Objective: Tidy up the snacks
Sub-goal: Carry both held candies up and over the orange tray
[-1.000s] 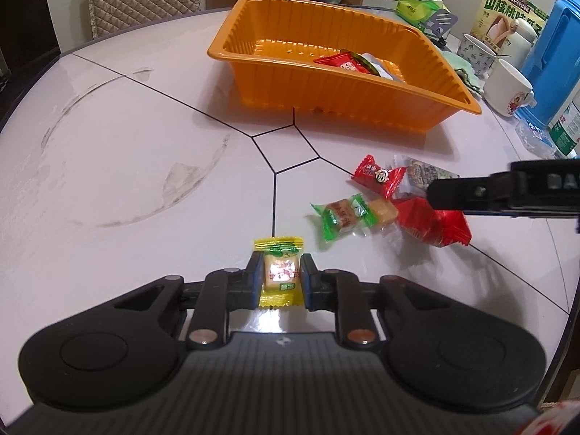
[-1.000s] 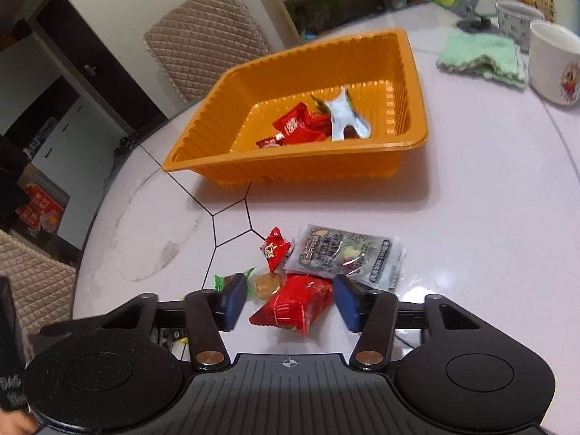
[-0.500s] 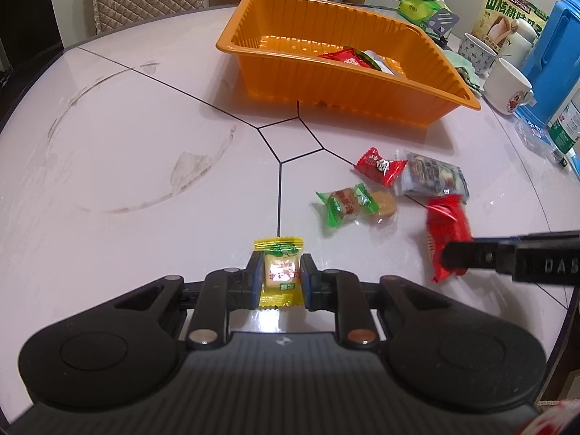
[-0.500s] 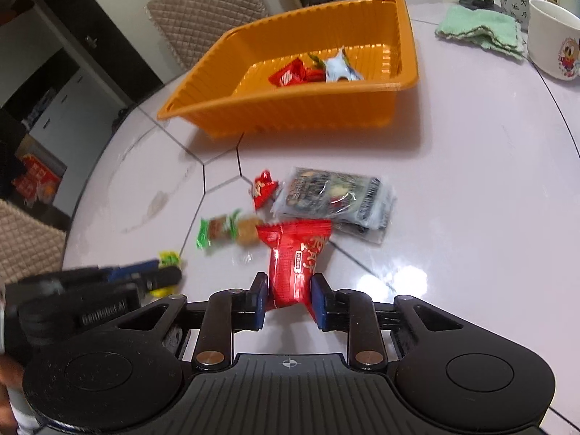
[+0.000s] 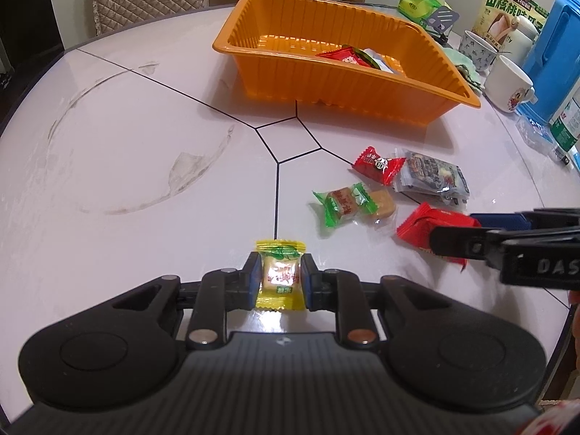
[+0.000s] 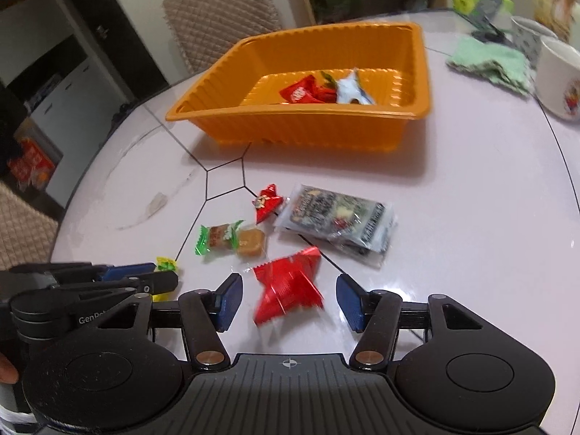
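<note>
On the table (image 5: 108, 145) there are six loose snacks: one yellow candy (image 5: 280, 275), one green-wrapped candy (image 5: 339, 204), one brown sweet (image 5: 380, 204), one small red candy (image 5: 377, 165), one big red packet (image 6: 290, 286) and one grey packet (image 5: 433, 177). There is one orange tray (image 5: 326, 83). Inside it lie at least two red snacks (image 6: 304, 90) and one white packet (image 6: 349, 88). Two mugs (image 5: 507, 83) stand at the right.

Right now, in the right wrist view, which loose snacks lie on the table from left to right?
yellow candy → green-wrapped candy → small red candy → big red packet between the opening right gripper jaws → grey packet.
</note>
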A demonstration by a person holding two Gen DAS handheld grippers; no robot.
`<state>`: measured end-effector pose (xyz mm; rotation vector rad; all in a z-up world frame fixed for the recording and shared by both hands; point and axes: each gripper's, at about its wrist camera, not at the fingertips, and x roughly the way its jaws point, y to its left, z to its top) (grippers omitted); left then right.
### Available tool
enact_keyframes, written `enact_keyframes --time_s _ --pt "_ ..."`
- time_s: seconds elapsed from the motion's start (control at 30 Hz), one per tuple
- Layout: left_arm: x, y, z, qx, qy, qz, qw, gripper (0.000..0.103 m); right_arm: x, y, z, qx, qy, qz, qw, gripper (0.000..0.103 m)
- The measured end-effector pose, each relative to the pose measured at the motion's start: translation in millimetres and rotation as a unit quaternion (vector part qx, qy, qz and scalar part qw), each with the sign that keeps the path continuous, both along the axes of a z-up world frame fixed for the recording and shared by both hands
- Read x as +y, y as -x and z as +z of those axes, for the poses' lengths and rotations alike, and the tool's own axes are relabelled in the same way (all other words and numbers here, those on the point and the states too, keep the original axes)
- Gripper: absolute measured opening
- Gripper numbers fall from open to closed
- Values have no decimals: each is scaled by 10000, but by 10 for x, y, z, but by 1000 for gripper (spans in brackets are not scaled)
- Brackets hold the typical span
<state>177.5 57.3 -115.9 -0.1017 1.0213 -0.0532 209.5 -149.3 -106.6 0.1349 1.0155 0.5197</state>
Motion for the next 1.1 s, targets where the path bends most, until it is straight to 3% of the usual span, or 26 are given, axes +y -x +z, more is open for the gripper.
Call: enact_keyframes --time_s 0.13,0.2,0.33,0.83,1.1 --pt "-12 -7 -1 8 -40 -35 10000 19 134 -28 -52 -77 241 310 9992 55" --pt "-16 -6 -2 15 -59 -52 10000 19 185 -25 -77 -88 395 417 9983 39" --pt "-20 -14 -1 30 -90 -75 9999 19 192 -15 -126 -7 433 475 9979 29" --pt "-1 -25 18 18 -68 -42 10000 18 75 20 -61 39 192 379 9991 27" --pt "57 -51 268 -280 -9 -17 9996 18 -11 -14 74 -11 -30 278 9996 27"
